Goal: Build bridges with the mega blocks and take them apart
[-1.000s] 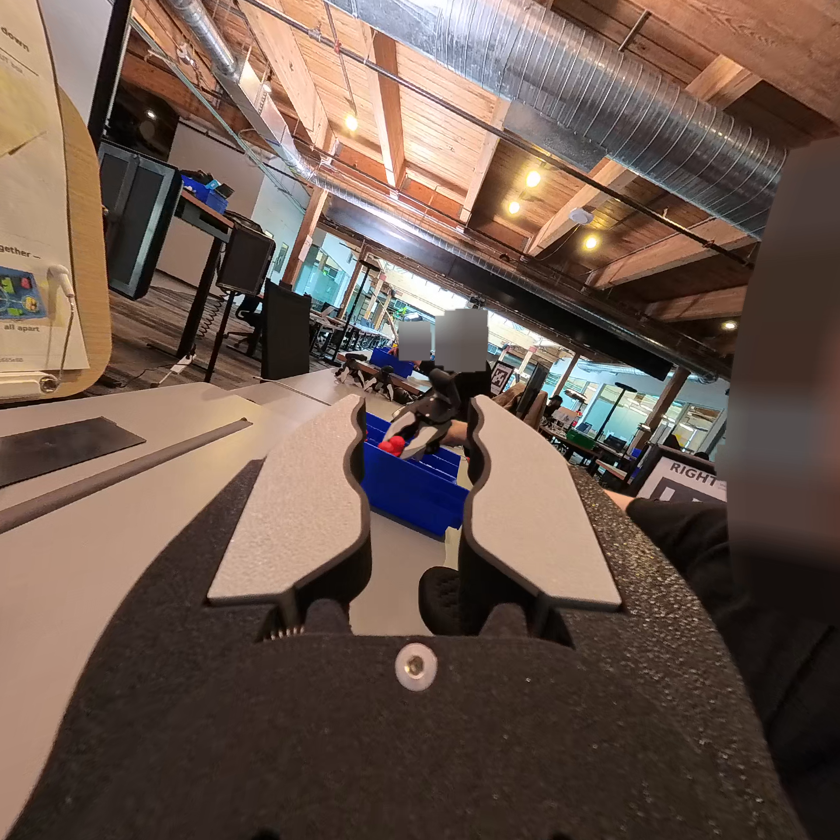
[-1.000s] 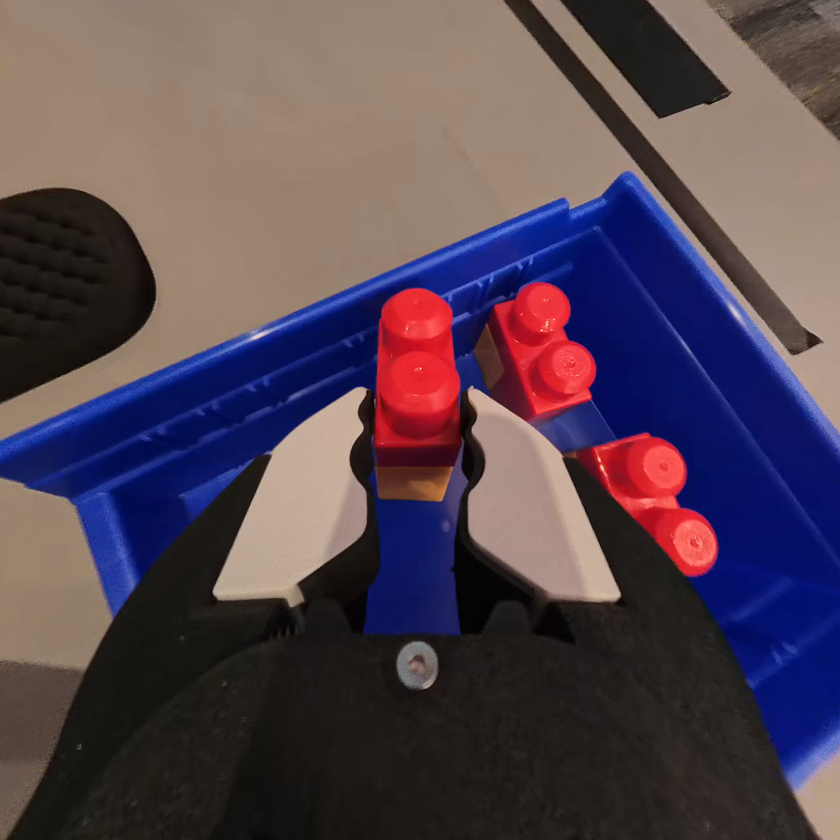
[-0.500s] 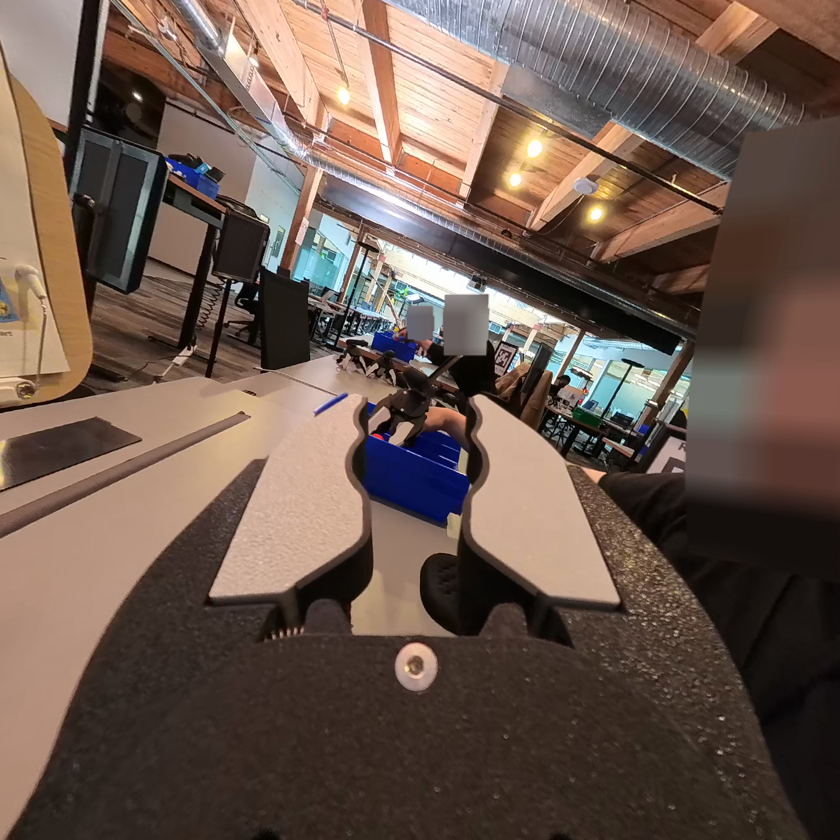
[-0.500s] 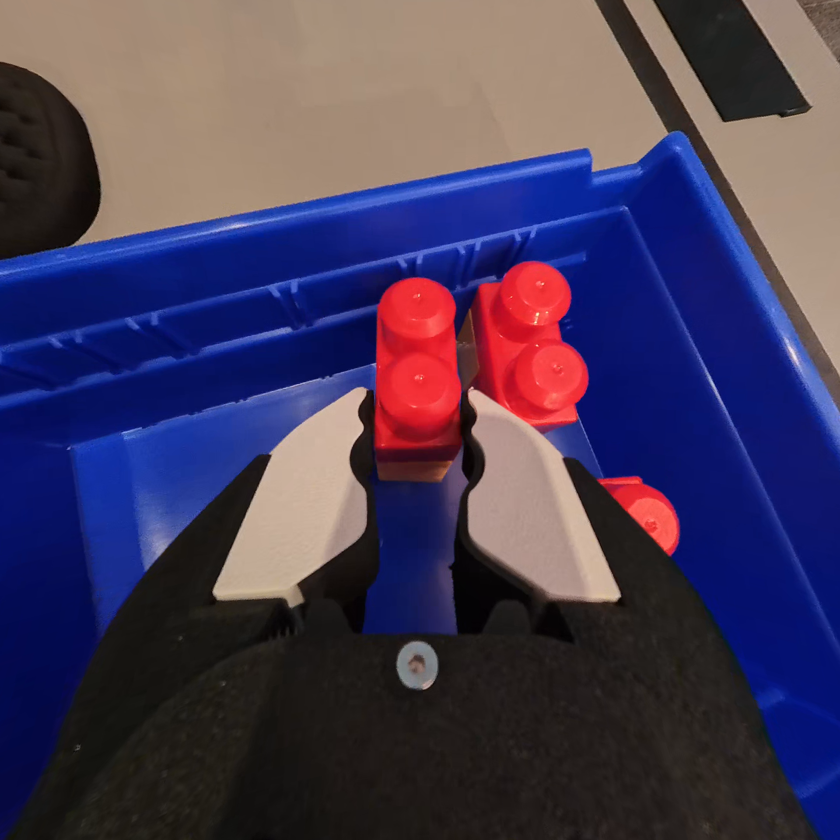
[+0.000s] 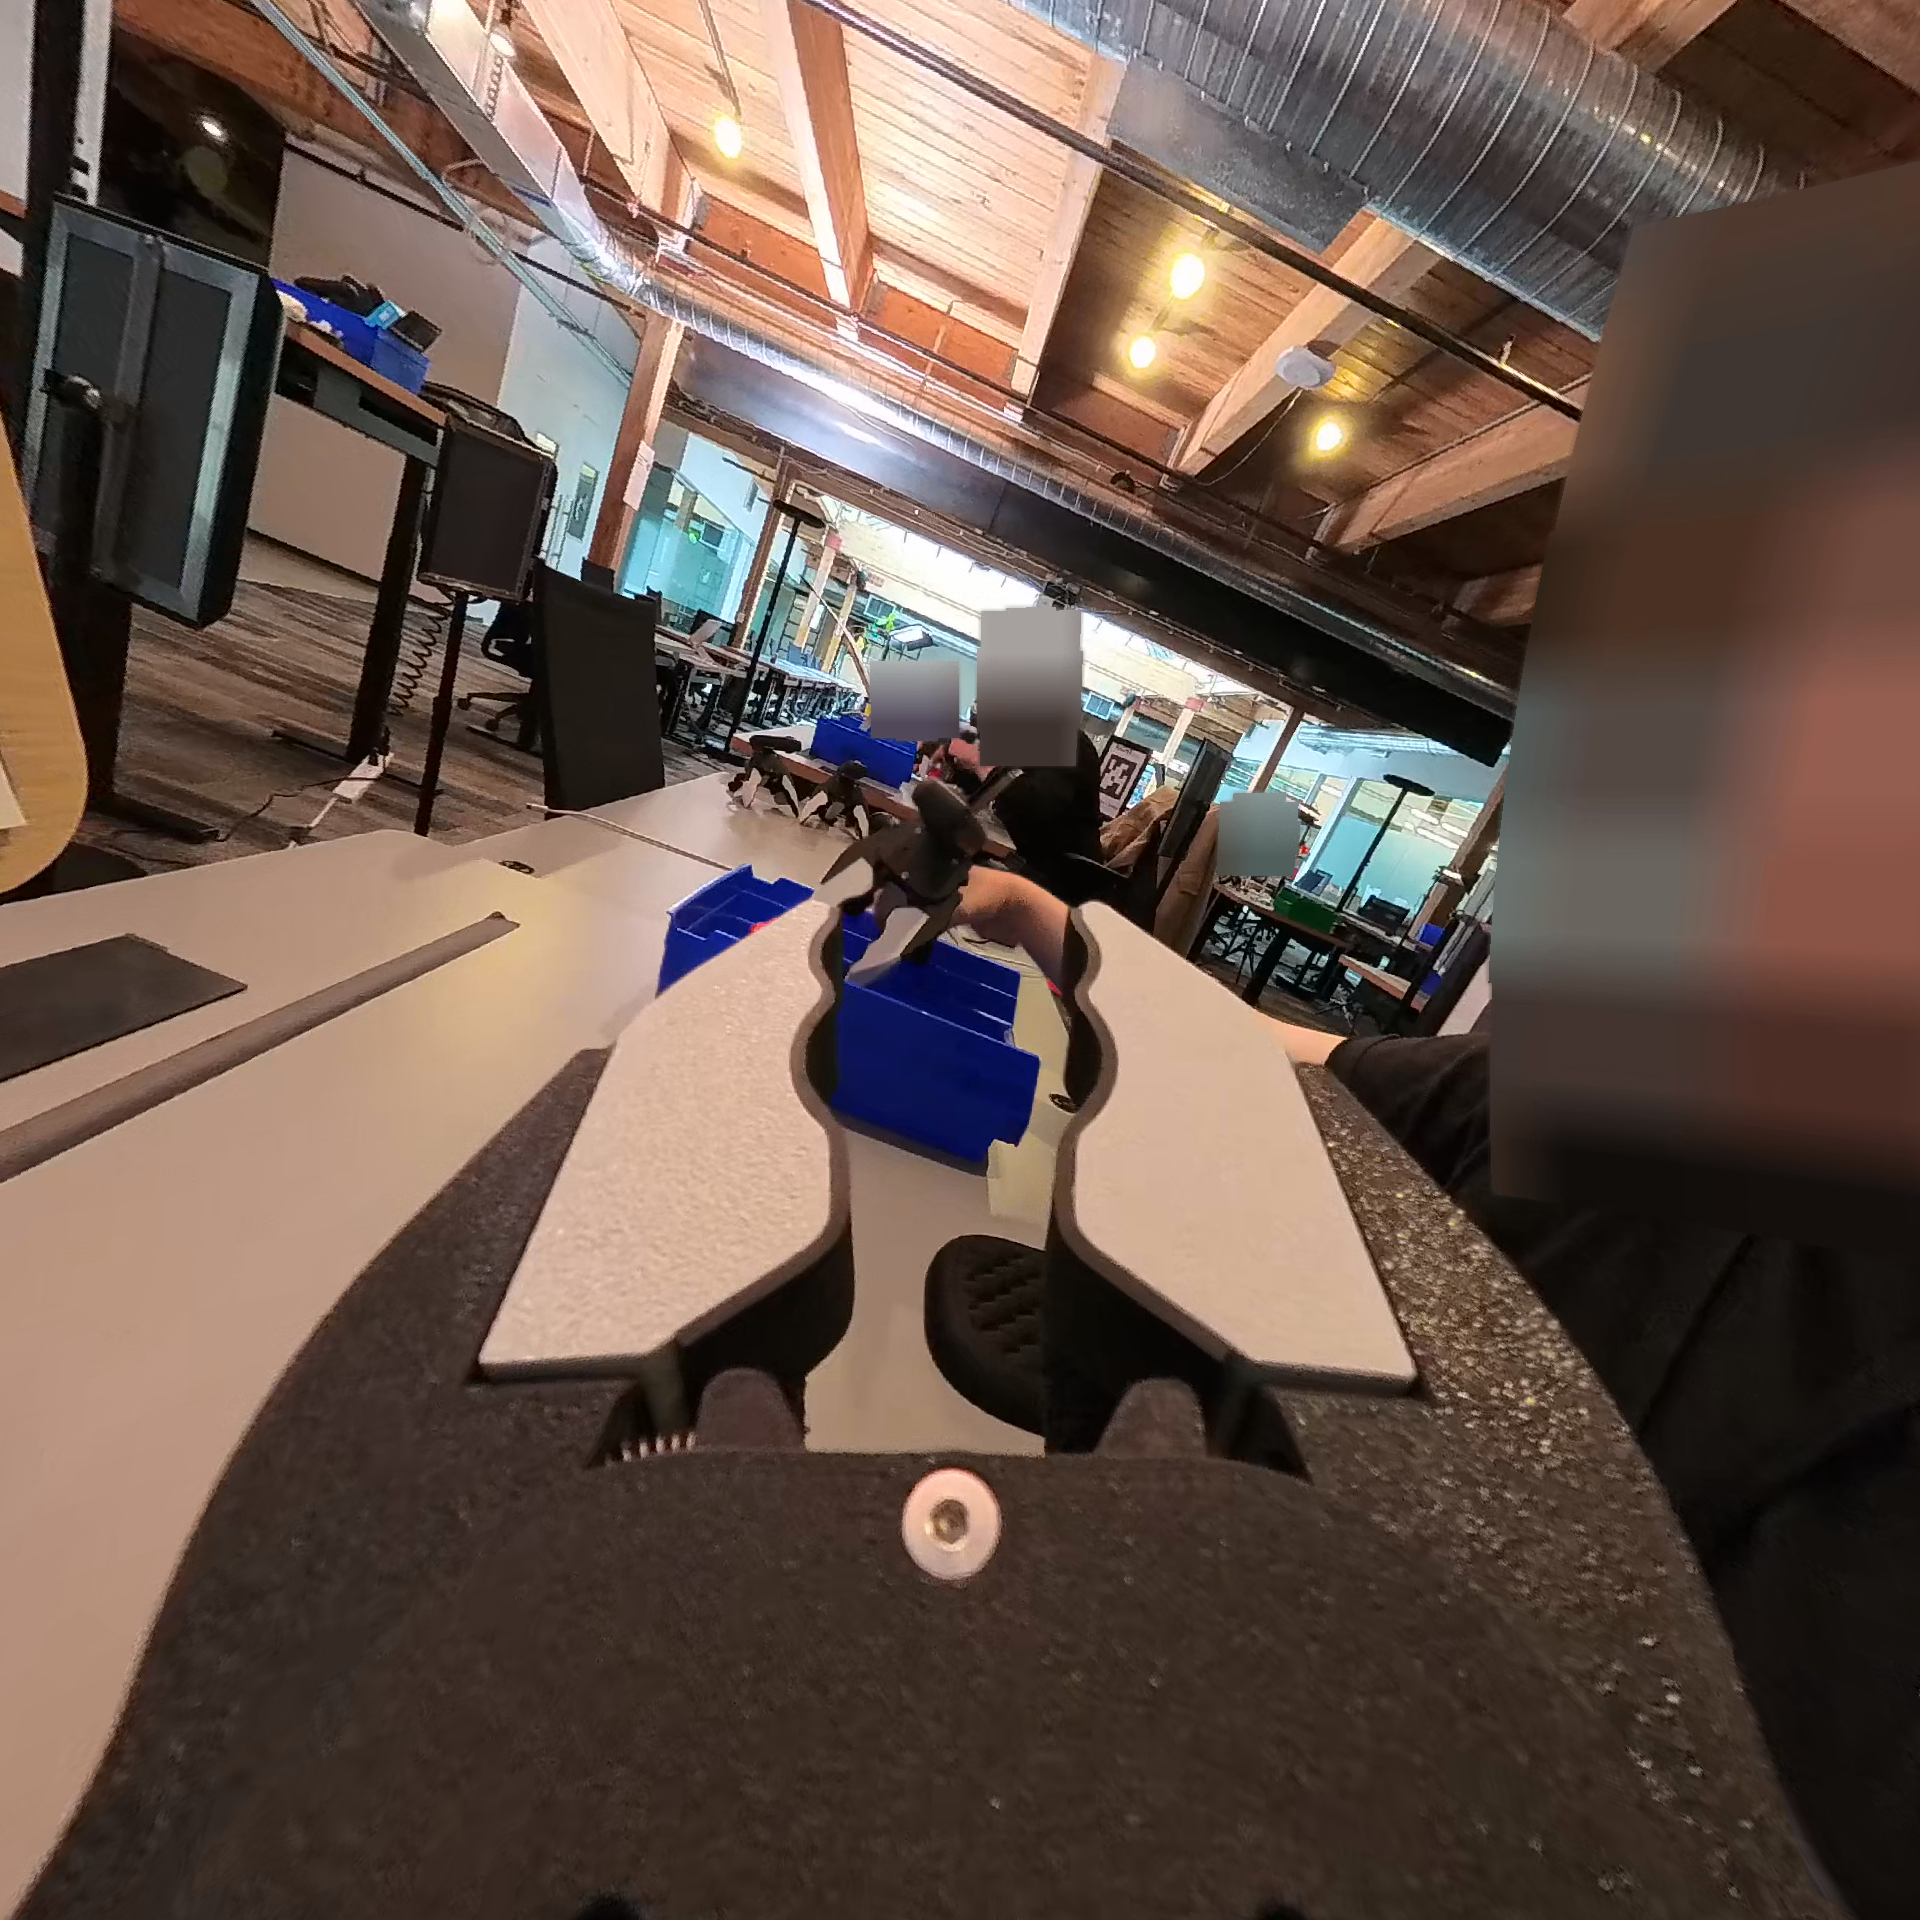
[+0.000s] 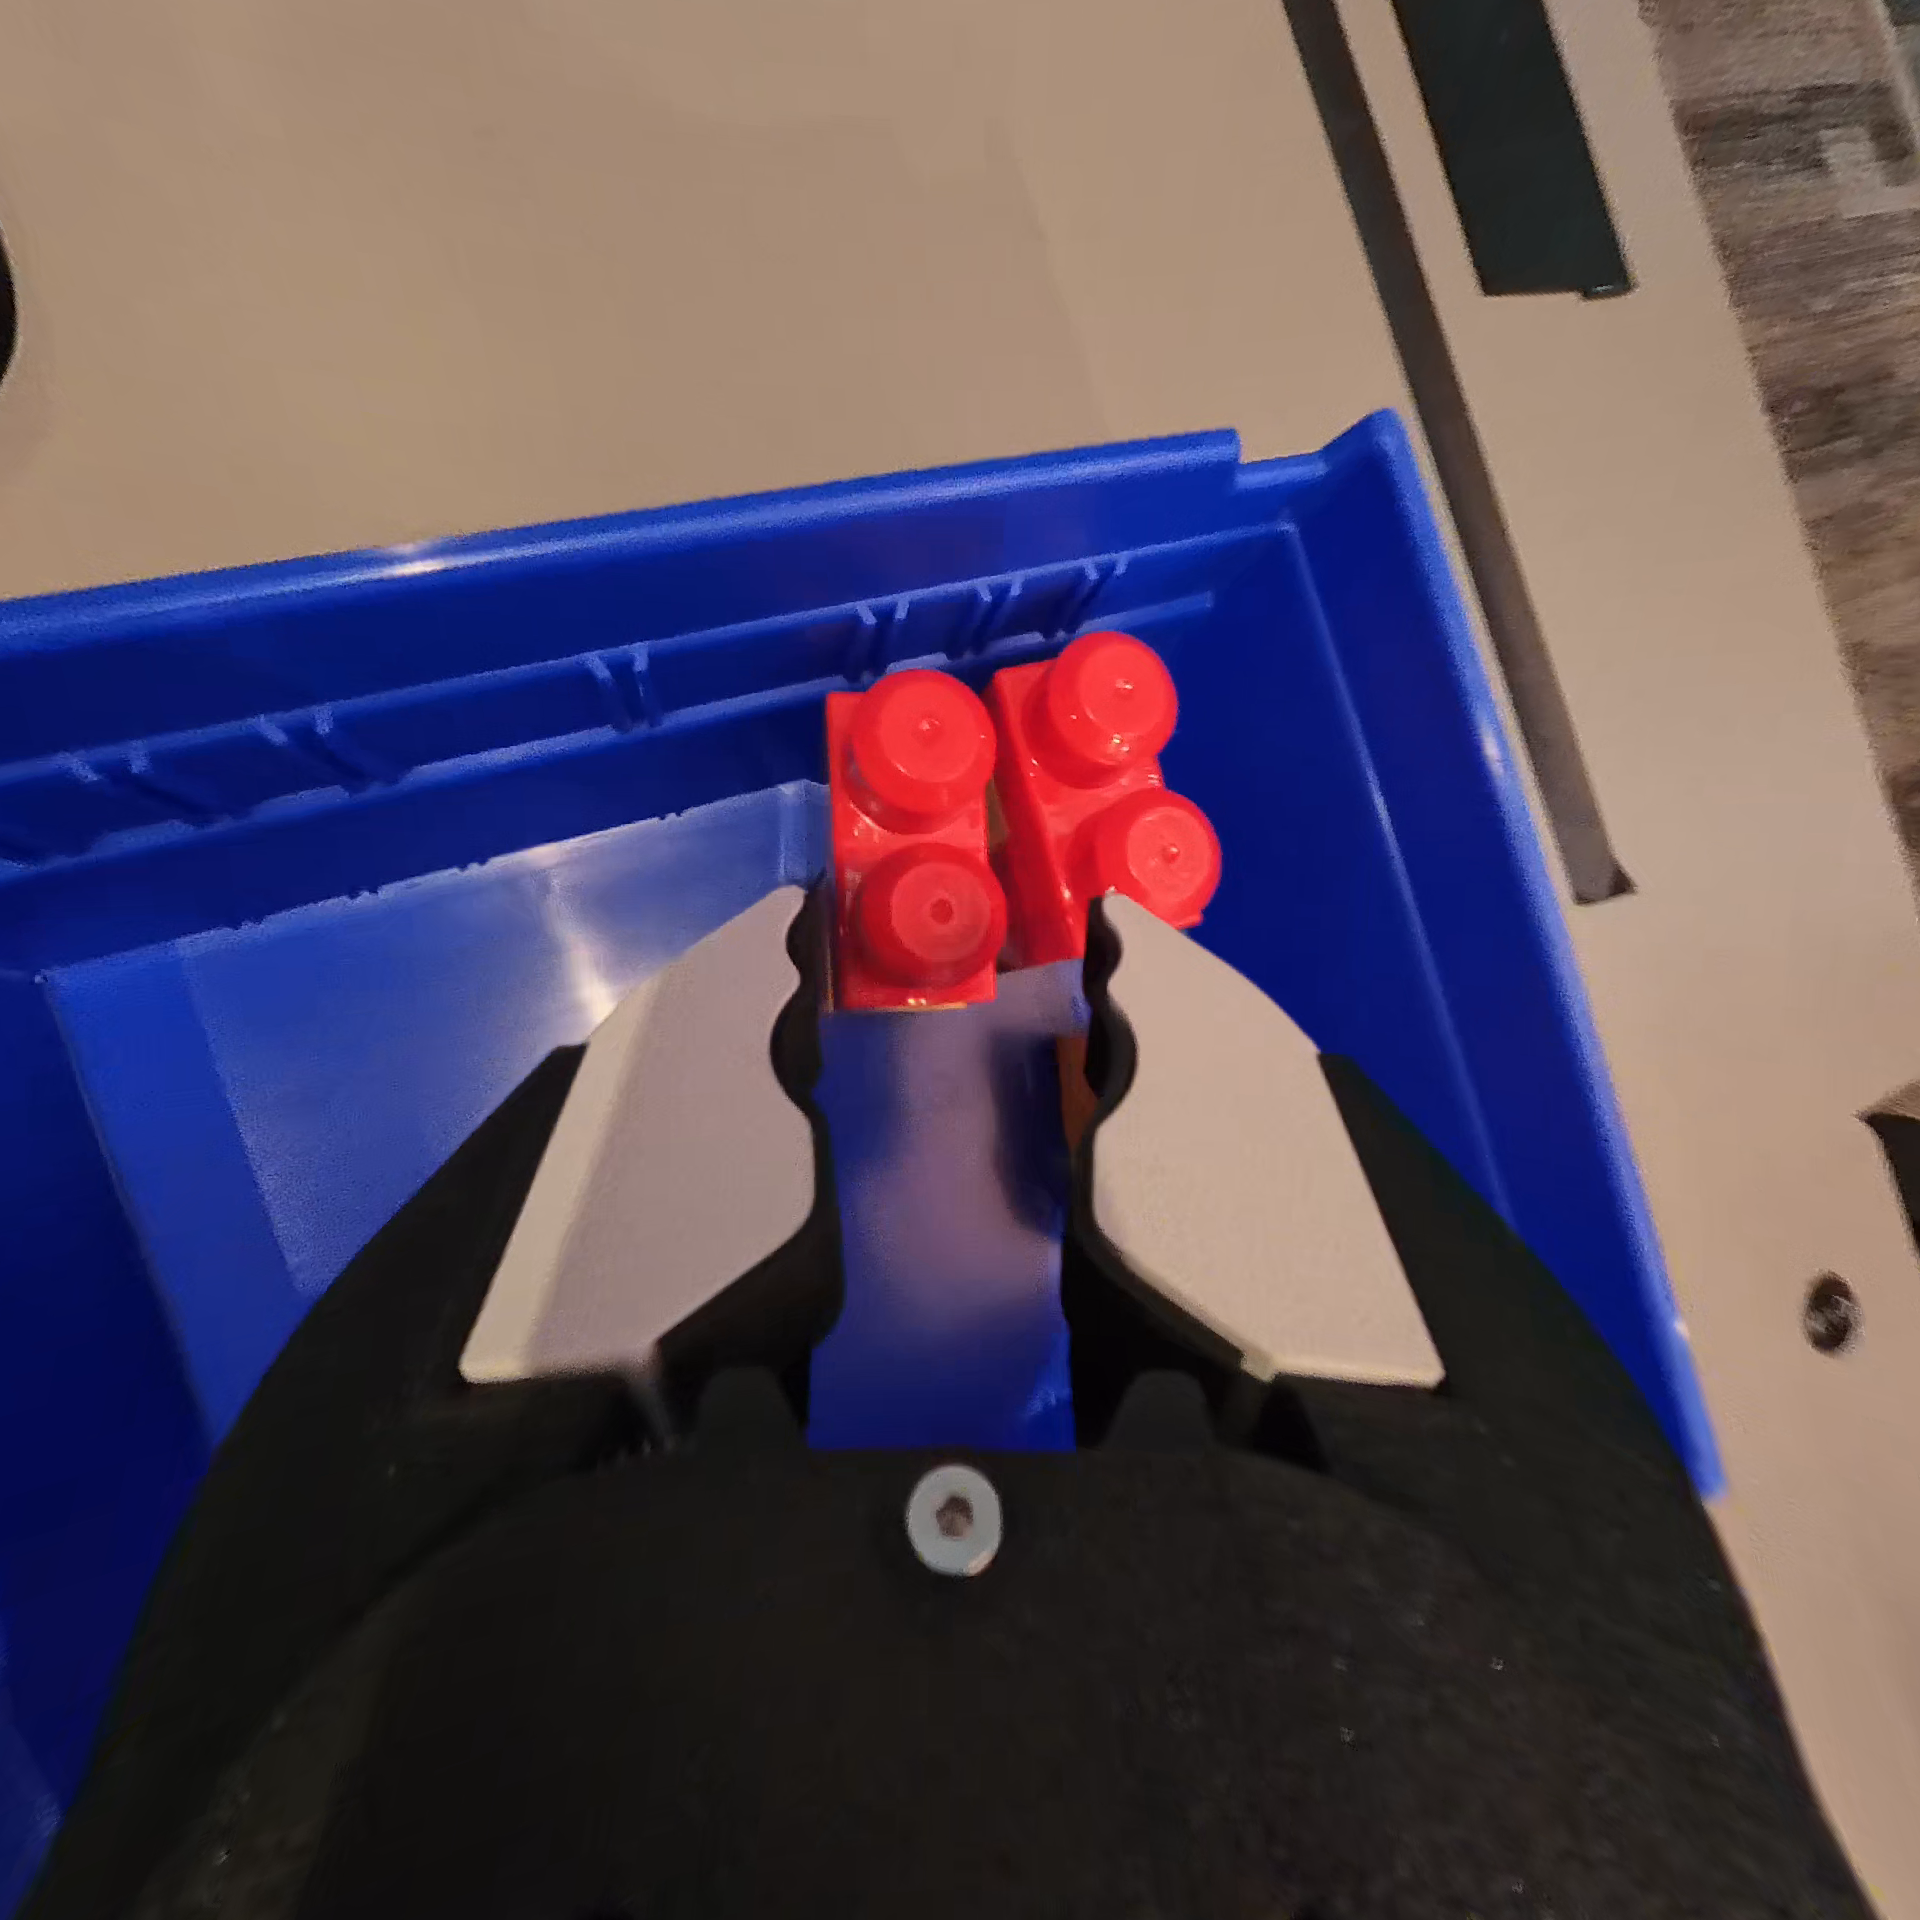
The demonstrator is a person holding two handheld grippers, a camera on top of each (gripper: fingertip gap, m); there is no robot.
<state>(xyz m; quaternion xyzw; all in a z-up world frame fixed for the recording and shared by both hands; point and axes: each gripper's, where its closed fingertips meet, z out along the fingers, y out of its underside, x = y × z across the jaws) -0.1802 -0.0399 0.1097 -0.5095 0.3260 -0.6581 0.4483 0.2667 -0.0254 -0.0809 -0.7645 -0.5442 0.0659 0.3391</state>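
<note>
Between right gripper (image 6: 940, 951) tips, released: red block (image 6: 914, 842) in blue bin (image 6: 623, 582), second red block (image 6: 1117, 774) touching it beside. Left gripper (image 5: 951, 971) released, empty, above table (image 5: 312, 1122).

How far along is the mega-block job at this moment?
No bridge stands on the table, so teardown looks done or building unstarted. In hand: the right gripper, open inside the blue bin, flanks a red block beside a second red block. The left gripper is open, empty.
</note>
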